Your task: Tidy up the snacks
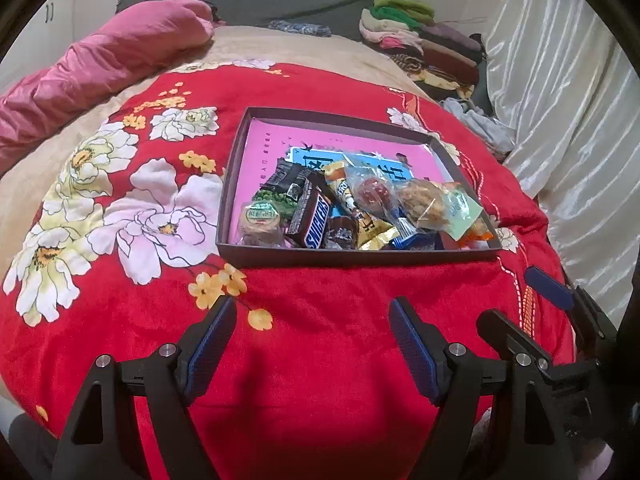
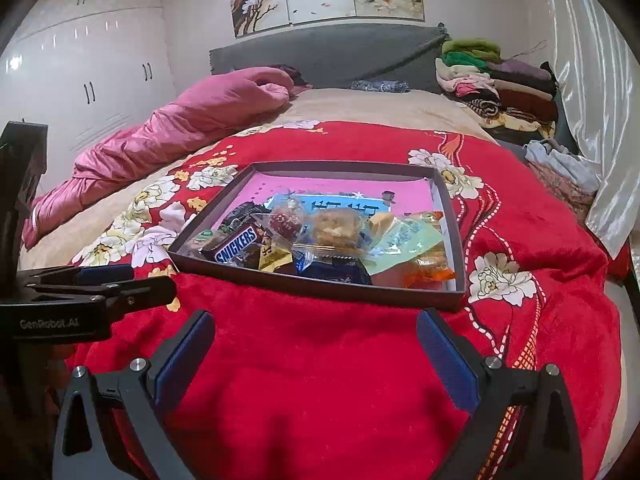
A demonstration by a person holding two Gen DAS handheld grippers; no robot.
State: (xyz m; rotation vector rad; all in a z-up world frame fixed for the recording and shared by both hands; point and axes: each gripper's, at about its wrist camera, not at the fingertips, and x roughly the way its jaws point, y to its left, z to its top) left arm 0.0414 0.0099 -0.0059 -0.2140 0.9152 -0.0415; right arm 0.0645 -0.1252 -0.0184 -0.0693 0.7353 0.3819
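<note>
Both tongs, left tongs (image 1: 312, 316) and right tongs (image 2: 316, 328), hang wide and empty over the red blanket (image 1: 320, 288) on the bed. The snacks sit heaped at the near end of the shallow box (image 1: 356, 257).

Judgement: all appear gathered. If re-sorting, grip the Snickers bar (image 2: 236, 250) first; it lies topmost. Wrappers underneath are hidden and their labels unreadable.

My left gripper (image 1: 312, 320) hangs level with its blue-padded fingers (image 1: 212, 340) spread wide — nothing between them. My right gripper (image 2: 316, 334) sits just beside it, jaws equally wide and empty, both pointing forward side by side.
</note>
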